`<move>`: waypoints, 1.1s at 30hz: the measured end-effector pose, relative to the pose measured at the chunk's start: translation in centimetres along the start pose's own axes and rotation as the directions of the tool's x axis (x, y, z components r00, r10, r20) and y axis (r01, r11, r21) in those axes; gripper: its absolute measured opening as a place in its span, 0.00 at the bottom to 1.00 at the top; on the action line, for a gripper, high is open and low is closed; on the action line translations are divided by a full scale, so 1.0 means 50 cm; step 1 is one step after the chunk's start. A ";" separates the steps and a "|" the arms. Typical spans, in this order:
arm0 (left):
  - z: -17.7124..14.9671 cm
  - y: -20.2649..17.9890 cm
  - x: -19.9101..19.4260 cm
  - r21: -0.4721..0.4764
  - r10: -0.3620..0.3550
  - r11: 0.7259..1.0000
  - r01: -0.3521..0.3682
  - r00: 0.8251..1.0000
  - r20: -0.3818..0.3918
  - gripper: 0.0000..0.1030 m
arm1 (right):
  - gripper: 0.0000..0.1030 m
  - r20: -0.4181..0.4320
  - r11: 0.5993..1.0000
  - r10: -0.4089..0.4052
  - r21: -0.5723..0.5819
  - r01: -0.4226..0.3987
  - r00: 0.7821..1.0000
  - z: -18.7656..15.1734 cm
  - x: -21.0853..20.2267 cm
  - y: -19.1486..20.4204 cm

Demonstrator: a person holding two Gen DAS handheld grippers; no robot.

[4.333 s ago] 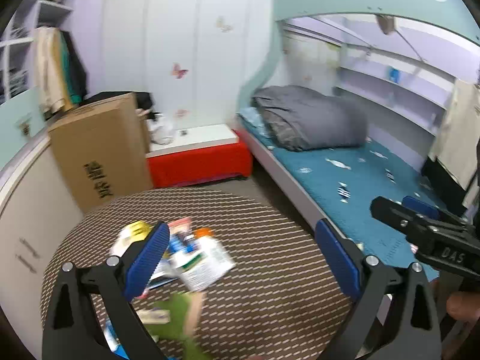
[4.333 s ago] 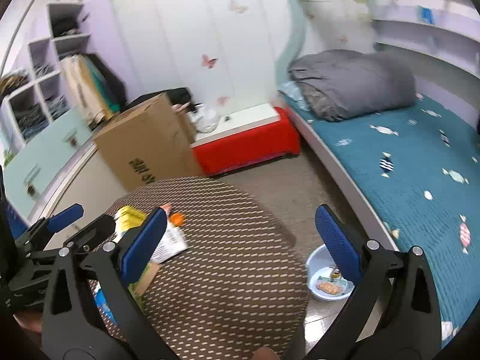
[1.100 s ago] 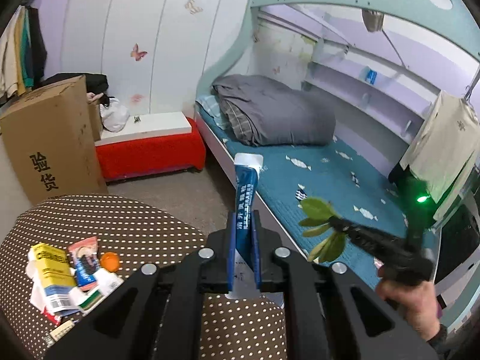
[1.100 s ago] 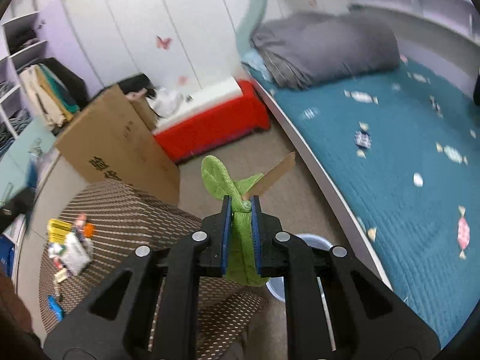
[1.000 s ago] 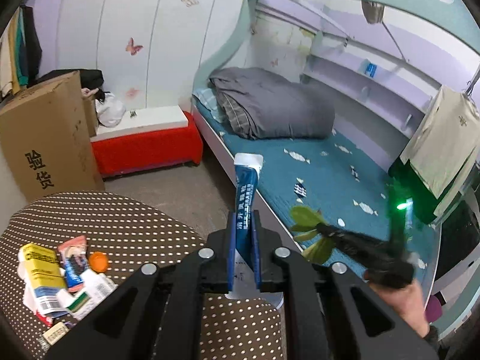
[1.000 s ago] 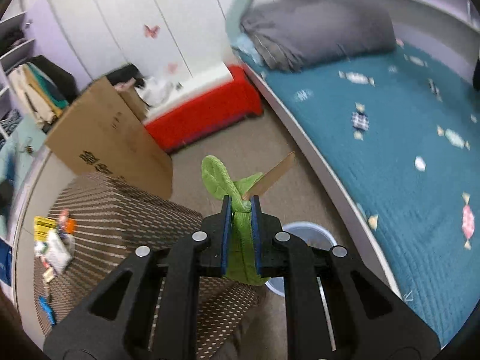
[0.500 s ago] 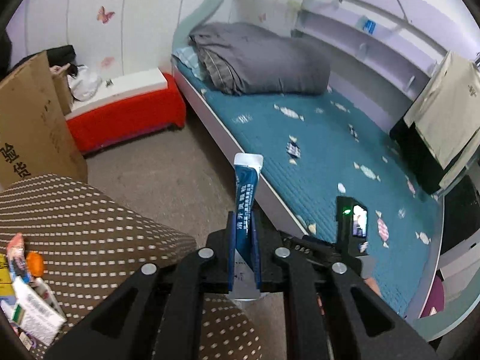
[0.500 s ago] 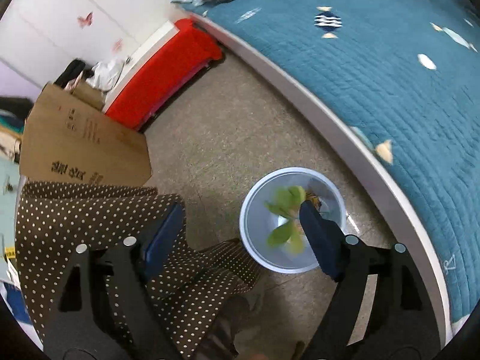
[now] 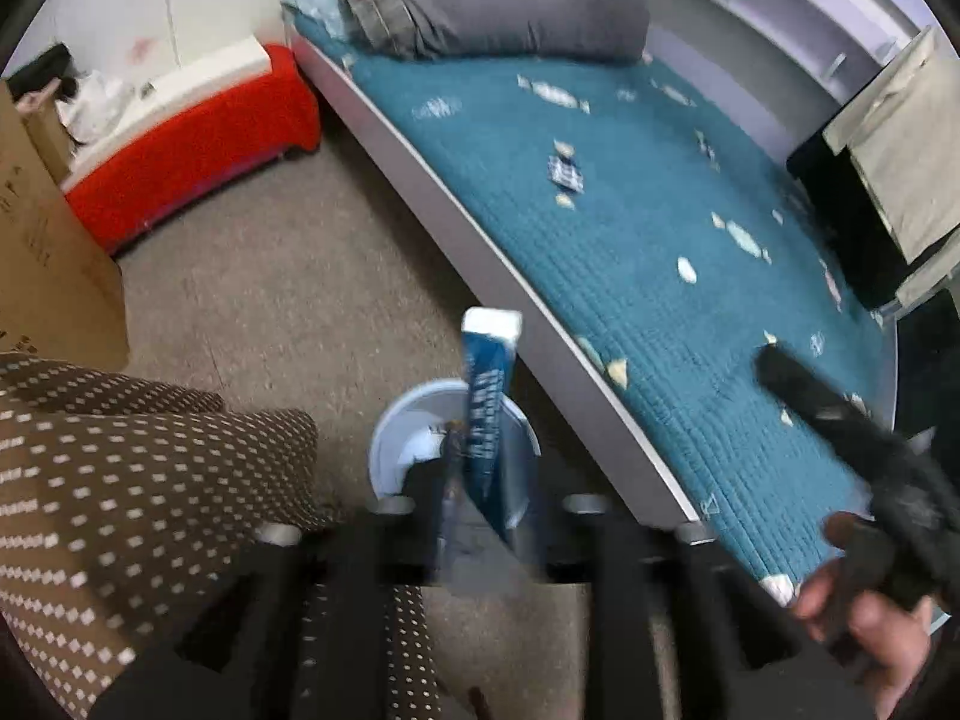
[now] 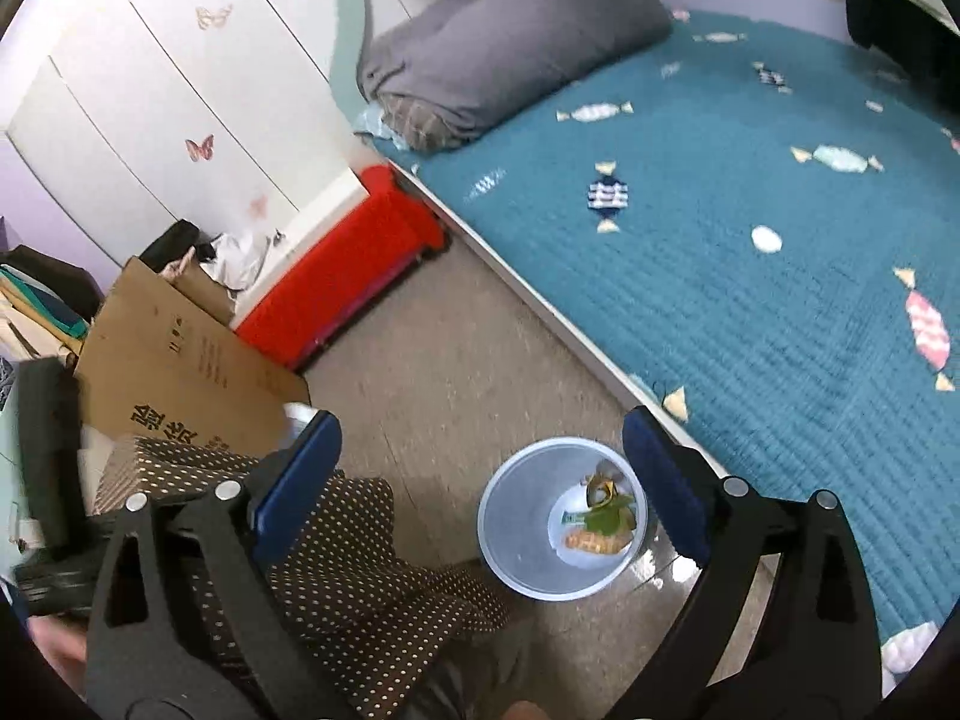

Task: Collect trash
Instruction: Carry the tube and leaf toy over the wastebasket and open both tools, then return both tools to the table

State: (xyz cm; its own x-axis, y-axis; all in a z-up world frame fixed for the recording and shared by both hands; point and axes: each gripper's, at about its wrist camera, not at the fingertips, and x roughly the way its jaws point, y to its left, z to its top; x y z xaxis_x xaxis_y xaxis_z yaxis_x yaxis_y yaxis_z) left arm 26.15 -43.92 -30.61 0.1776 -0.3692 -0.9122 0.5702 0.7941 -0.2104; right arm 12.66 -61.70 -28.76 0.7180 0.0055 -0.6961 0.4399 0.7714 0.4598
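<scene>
Left wrist view: the left gripper [image 9: 480,498] sits blurred at the bottom centre of the frame, pointing steeply down, its jaws opening. A blue-and-white squeeze tube [image 9: 487,396] stands upright between the jaws, its white crimped end uppermost; whether the pads touch it cannot be told through the blur. Directly behind the tube, at centre, lies the round pale-blue plastic bin [image 9: 390,450] on the grey floor, beside the brown dotted tablecloth [image 9: 120,480] at lower left. The right gripper appears as a dark blur at lower right, held by a hand [image 9: 864,618].

Right wrist view: the right gripper [image 10: 480,480] has its jaws spread wide, opening, with nothing between the blue pads [image 10: 300,468]. The bin [image 10: 510,558] lies at lower centre, framed between the fingers and well below them. Inside it rest a green leafy scrap [image 10: 603,519] and other small litter.
</scene>
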 end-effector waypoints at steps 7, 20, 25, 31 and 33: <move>-0.004 0.022 -0.069 -0.036 0.044 0.999 -0.040 0.994 0.101 0.91 | 0.94 0.032 1.000 0.003 -0.010 -0.002 0.999 -0.004 -0.040 0.033; -0.091 0.028 -0.321 -0.039 0.100 0.995 -0.092 0.929 0.356 0.92 | 0.94 0.113 0.995 0.044 -0.097 -0.033 0.993 -0.030 -0.165 0.177; -0.141 0.020 -0.422 -0.017 0.126 0.991 -0.133 0.881 0.455 0.93 | 0.94 0.135 0.987 0.071 -0.150 -0.051 0.988 -0.047 -0.214 0.246; -0.206 0.048 -0.517 -0.040 0.170 0.984 -0.176 0.829 0.532 0.93 | 0.94 0.134 0.971 0.112 -0.227 -0.080 0.985 -0.080 -0.258 0.323; -0.235 0.072 -0.544 -0.059 0.191 0.980 -0.190 0.816 0.546 0.93 | 0.94 0.116 0.959 0.137 -0.266 -0.102 0.984 -0.099 -0.266 0.356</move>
State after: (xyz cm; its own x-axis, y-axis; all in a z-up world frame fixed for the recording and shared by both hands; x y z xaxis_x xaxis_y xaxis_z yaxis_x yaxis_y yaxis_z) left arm 13.95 -25.34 -10.68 0.6916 -0.4129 -0.5927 0.4774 0.8770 -0.0540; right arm 8.26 -44.87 -14.04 0.8291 0.0368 -0.5579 0.2053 0.9081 0.3650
